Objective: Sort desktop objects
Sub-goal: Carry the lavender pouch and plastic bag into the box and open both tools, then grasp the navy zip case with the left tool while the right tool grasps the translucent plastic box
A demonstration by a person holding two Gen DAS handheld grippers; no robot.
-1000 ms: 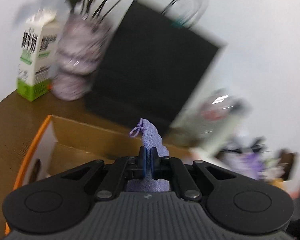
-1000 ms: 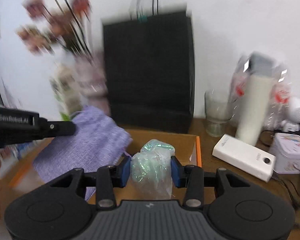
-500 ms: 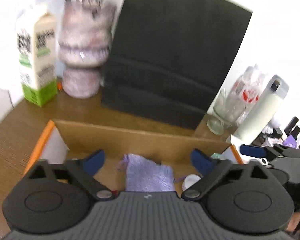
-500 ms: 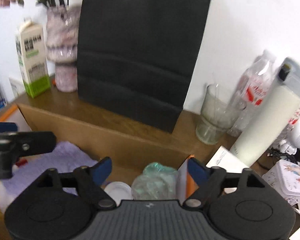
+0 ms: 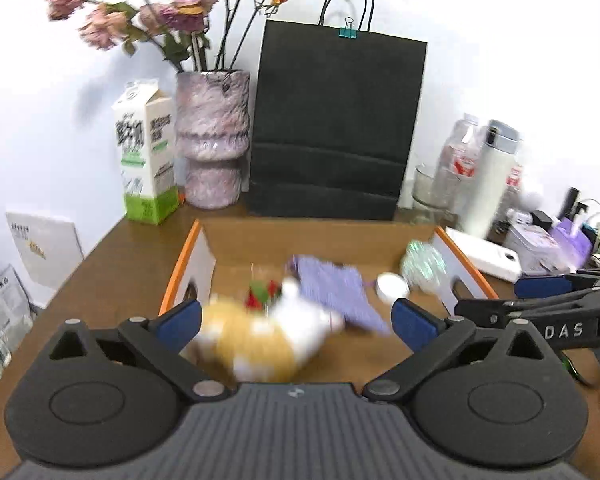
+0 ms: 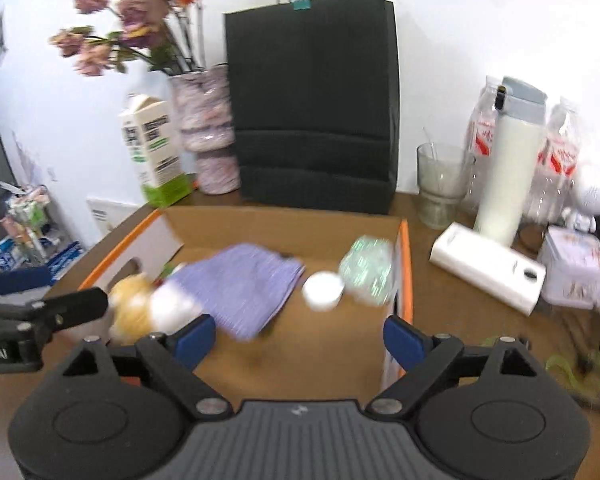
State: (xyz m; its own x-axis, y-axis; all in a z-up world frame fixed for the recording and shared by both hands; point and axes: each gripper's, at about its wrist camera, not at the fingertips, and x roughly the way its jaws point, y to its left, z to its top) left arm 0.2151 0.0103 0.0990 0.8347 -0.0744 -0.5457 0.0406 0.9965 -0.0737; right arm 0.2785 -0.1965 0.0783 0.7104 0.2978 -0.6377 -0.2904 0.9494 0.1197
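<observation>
Desk [image 5: 112,264], brown wood, cluttered along back wall. Black paper bag [image 5: 336,120] upright at rear centre, biggest item; vase [image 5: 212,140] w/ dried flowers and milk carton [image 5: 148,156] to its left; glass [image 6: 440,184], white flask [image 6: 508,164] and water bottles to its right.

Cardboard box [image 5: 188,264], orange-edged, open top, sits in front of bag. Acts as the sorting bin, by my read. Contents, large to small: purple cloth pouch [image 6: 244,284] lying flat mid-box, long axis running back-left to front-right in left view; yellow-white plush toy [image 5: 260,336] at near-left, blurred; iridescent wrapped packet [image 6: 368,272] against right wall of box; red/green small item [image 5: 260,294] beside plush, too blurred to ID; white round lid or jar [image 6: 322,290] between pouch and packet.

Outside box, right: white power bank [image 6: 488,272] flat on desk, long axis back-left to front-right, near a patterned tin [image 6: 576,268]. Green-tinted item at far right edge, unclear.

Left gripper [image 5: 296,320]: jaws wide, nothing held, above near-left part of box. Right gripper [image 6: 298,340]: jaws wide, nothing held, over near-right part of box.

Key relation: power bank lies to right of right gripper, well apart from left one, so right hand is nearer if it's next. Approach across its short axis, I'd judge.
</observation>
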